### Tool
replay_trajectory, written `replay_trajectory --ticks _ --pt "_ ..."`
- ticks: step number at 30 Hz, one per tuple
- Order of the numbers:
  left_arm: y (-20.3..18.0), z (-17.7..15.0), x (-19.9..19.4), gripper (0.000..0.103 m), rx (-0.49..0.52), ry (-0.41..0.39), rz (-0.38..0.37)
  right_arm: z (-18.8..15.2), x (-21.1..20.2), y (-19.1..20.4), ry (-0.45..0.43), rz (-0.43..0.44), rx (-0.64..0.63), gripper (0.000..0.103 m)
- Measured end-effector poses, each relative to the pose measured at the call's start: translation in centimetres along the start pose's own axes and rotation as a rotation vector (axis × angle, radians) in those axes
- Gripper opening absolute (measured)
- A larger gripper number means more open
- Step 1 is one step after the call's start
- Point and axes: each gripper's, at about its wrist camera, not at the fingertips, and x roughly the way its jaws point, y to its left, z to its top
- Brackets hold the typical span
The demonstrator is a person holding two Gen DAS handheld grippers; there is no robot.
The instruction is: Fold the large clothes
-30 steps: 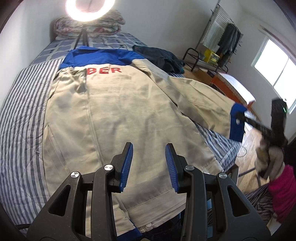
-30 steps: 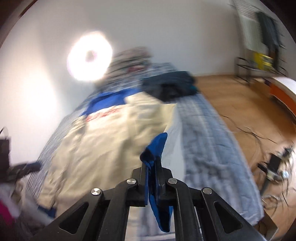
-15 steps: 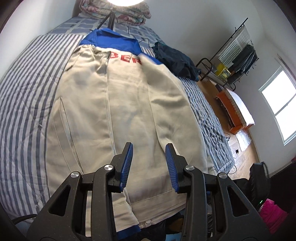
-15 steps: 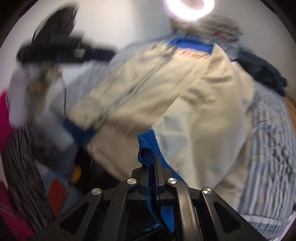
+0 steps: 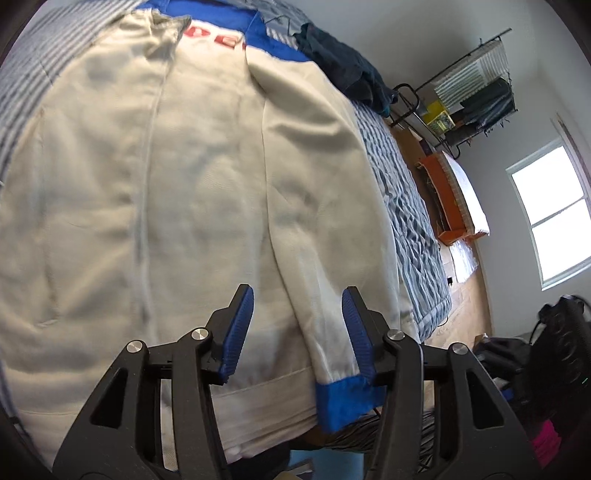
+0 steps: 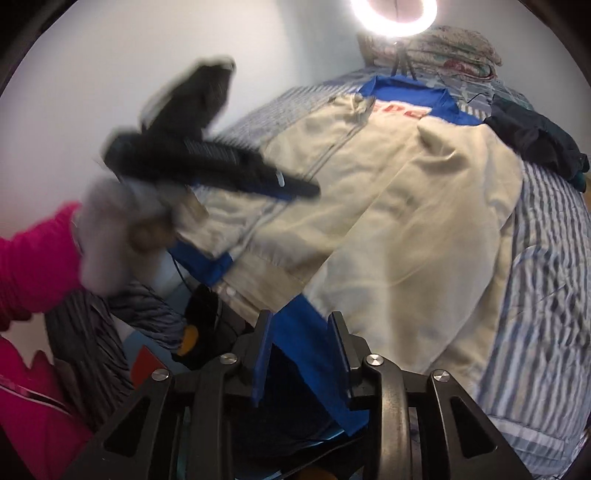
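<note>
- The right gripper [image 6: 301,354] has its jaws a little apart; they have just been opening. The blue cuff [image 6: 295,332] of the sleeve lies between the pads, but the pads do not press on it now.
- From that cuff, the beige sleeve [image 6: 417,236] runs away from the jaws, folded over the front of the jacket [image 6: 295,177].
- The left gripper [image 5: 297,328] also has its jaws apart, and they have just been opening wider. They hang above the lower part of the same sleeve [image 5: 317,206]; no cloth is pinched between them.
- In the left wrist view the cuff [image 5: 343,402] lies just below the right pad, at the hem of the jacket [image 5: 110,206].
- Beyond both pairs of jaws the jacket lies flat on the striped bed cover [image 6: 546,280], with the zipper up, the blue collar and the red letters at the far end.
- To the right of the jacket, farther from the jaws, lies a dark garment [image 6: 535,140] on the bed.
- In the right wrist view, to the left of the jaws, the left gripper [image 6: 236,173] appears blurred, held by a hand [image 6: 122,232] in a pale glove with a pink sleeve [image 6: 33,254].
- Far behind the jacket stands a ring light [image 6: 393,16].
</note>
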Motion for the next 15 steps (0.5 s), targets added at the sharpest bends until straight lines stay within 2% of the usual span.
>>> replay_trajectory --ticks 3,7,10,15 --pt "0.4 0.3 1.5 0.051 -0.038 0.006 0.000 1.3 -1.4 -3.1 -0.041 -0.024 0.078 0.035" --pt "0.6 0.7 3.0 0.051 -0.068 0.013 -0.012 3.4 -1.9 -9.2 -0.104 -0.050 0.255 0.035" --pt "0.5 1.0 3.9 0.051 -0.070 0.018 -0.010 4.9 -1.2 -13.5 -0.139 -0.077 0.364 0.035" --pt "0.8 1.4 5.2 0.050 -0.078 0.021 -0.006 7.0 1.5 -19.4 -0.147 -0.110 0.508 0.035"
